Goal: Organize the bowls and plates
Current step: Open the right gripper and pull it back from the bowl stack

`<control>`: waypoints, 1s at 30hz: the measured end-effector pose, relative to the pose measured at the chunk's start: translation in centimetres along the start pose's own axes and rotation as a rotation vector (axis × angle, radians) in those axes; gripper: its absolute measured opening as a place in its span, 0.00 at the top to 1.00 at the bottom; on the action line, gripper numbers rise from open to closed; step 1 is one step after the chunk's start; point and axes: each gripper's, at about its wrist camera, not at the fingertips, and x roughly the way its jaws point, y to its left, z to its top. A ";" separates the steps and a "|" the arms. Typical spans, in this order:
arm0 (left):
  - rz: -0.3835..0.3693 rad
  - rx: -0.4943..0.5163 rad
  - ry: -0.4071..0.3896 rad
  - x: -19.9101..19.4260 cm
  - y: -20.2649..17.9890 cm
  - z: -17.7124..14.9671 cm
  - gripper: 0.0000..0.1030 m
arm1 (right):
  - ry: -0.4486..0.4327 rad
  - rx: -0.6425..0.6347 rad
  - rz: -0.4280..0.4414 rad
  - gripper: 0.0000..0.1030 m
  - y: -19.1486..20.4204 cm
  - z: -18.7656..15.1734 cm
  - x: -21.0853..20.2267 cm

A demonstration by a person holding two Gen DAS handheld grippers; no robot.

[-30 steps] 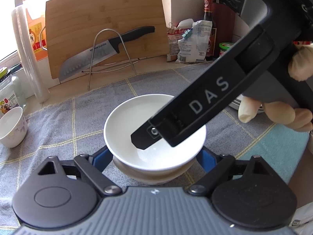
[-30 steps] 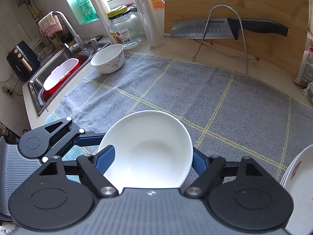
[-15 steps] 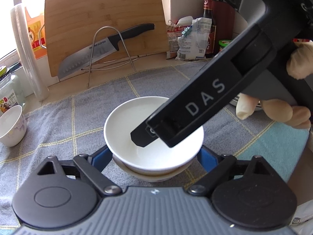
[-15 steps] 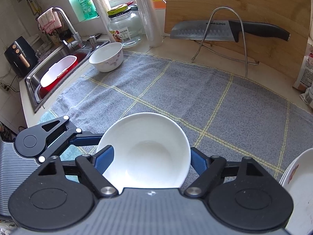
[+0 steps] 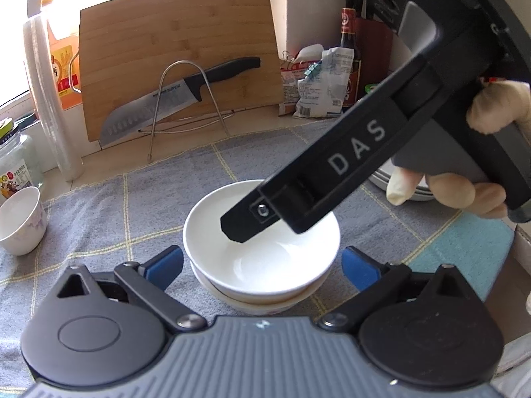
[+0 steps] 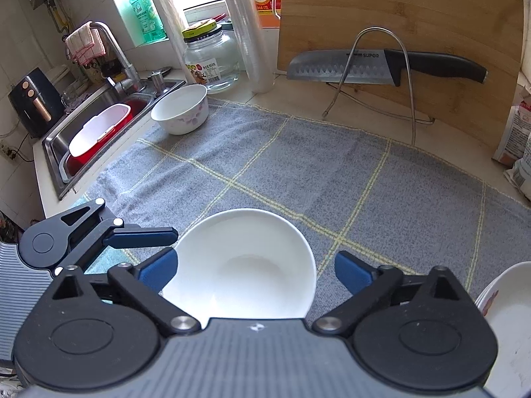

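With both the left gripper (image 5: 262, 262) and right gripper (image 6: 255, 270) opening off the white bowl (image 5: 262, 248) nested low centre, risks clipping its rim and toppling the stack.

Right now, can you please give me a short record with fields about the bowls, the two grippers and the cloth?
stacked bowls: plain white bowl nested in a lower bowl
support: grey checked cloth
left gripper: jaws opening, pads clear of the stack on both sides
right gripper: jaws opening, not pressing the bowl
spare bowl: flowered bowl at the cloth's edge by the sink
other dishes: white stack at the right
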 end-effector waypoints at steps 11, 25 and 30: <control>0.057 -0.068 -0.012 -1.8 -0.1 0.0 0.02 | -0.063 -0.046 0.002 0.00 0.0 0.2 -1.6; 0.316 -0.179 -0.082 -6.5 7.9 -0.9 0.01 | -0.171 -0.185 -0.059 0.00 4.2 2.6 -1.4; 0.308 -0.175 -0.090 -6.8 14.6 -1.4 0.01 | -0.177 -0.182 -0.114 0.00 7.4 4.4 1.1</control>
